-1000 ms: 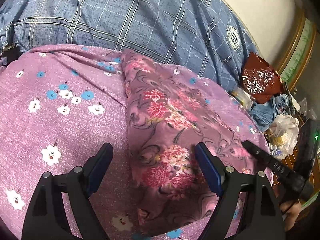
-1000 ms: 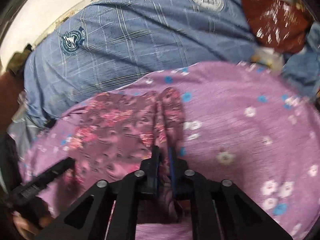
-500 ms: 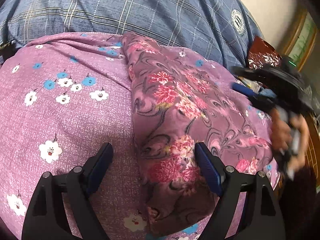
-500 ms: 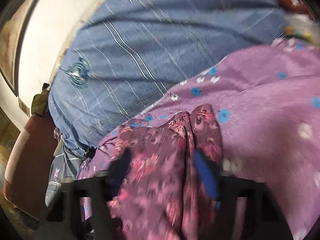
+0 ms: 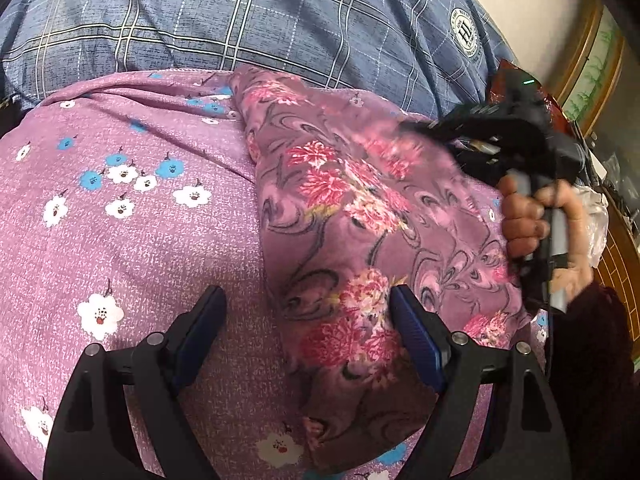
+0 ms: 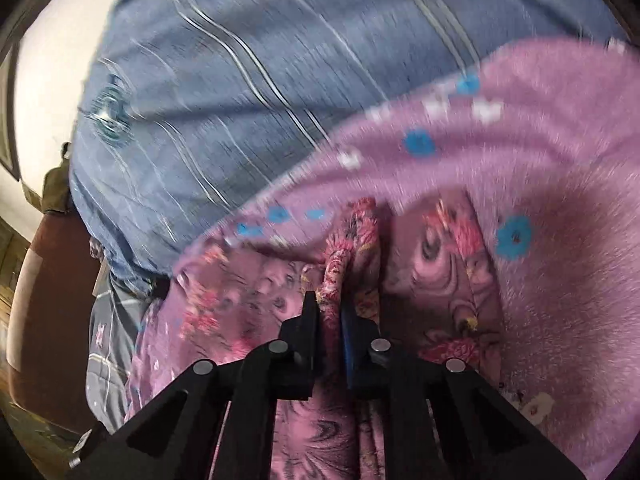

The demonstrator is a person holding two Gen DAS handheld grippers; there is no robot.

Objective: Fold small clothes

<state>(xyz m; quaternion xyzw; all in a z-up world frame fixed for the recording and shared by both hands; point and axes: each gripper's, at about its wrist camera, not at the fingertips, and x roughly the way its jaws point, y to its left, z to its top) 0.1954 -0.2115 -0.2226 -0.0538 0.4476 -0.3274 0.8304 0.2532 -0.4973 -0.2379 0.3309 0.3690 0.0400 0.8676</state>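
A blue plaid sheet (image 5: 280, 20) is covering the bed, with a purple blanket (image 5: 132, 248) dotted with white and blue flowers lying over it. A small floral garment (image 5: 360, 240) is lying on the blanket, toward its right edge. The left tool (image 5: 304, 320) is hovering over the garment's near left edge, jaws spread wide, gripping nothing. The right tool (image 6: 330, 308), held in a hand (image 5: 536, 224), has just been closing and is pinching a raised fold of the garment.

left wrist: close, downward | right wrist: close, downward | shared: floral garment (image 5: 360, 240)
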